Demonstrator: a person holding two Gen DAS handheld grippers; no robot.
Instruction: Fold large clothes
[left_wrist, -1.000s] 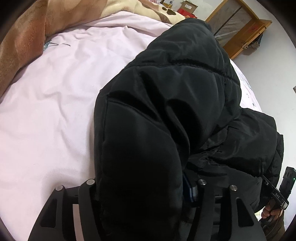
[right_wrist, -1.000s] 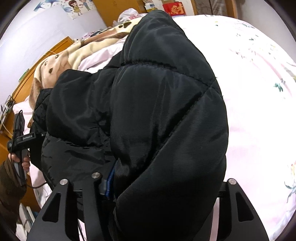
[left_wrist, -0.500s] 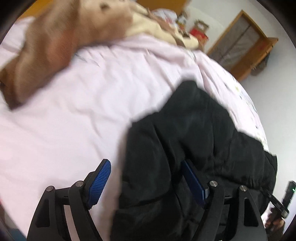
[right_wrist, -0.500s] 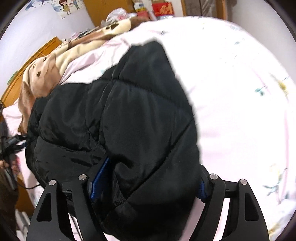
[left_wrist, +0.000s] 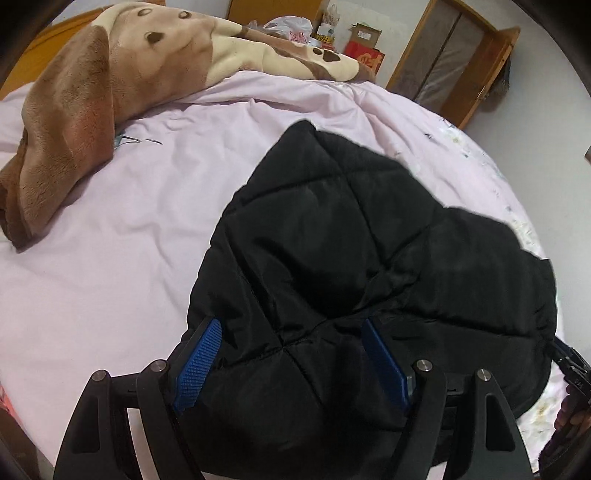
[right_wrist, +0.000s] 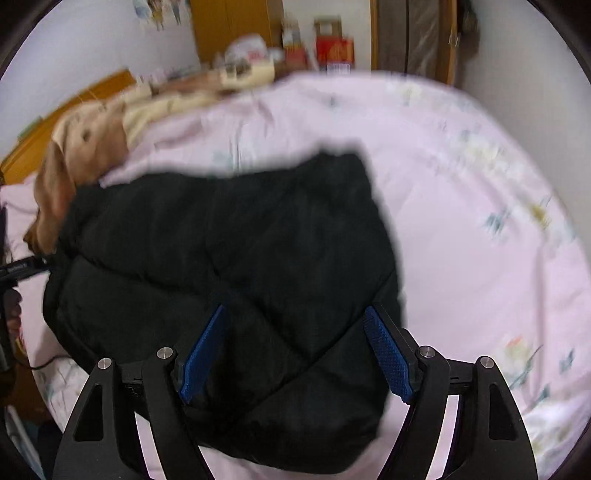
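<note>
A black quilted puffer jacket lies folded in a thick bundle on the pink bed sheet. My left gripper hovers over the jacket's near left part, open, its blue pads clear of the fabric. In the right wrist view the same jacket is blurred. My right gripper is open above its near right edge, and its pads grip nothing. A hand holding the other gripper shows at the frame edge in each view.
A brown and cream plush blanket is heaped at the head of the bed. Wooden cupboards, bags and boxes stand beyond the bed. Flower-printed sheet stretches to the jacket's right.
Both grippers have let go of the raised jacket fold; it has dropped flat onto the bundle. Both jaws have widened, and both grippers have pulled back and upward.
</note>
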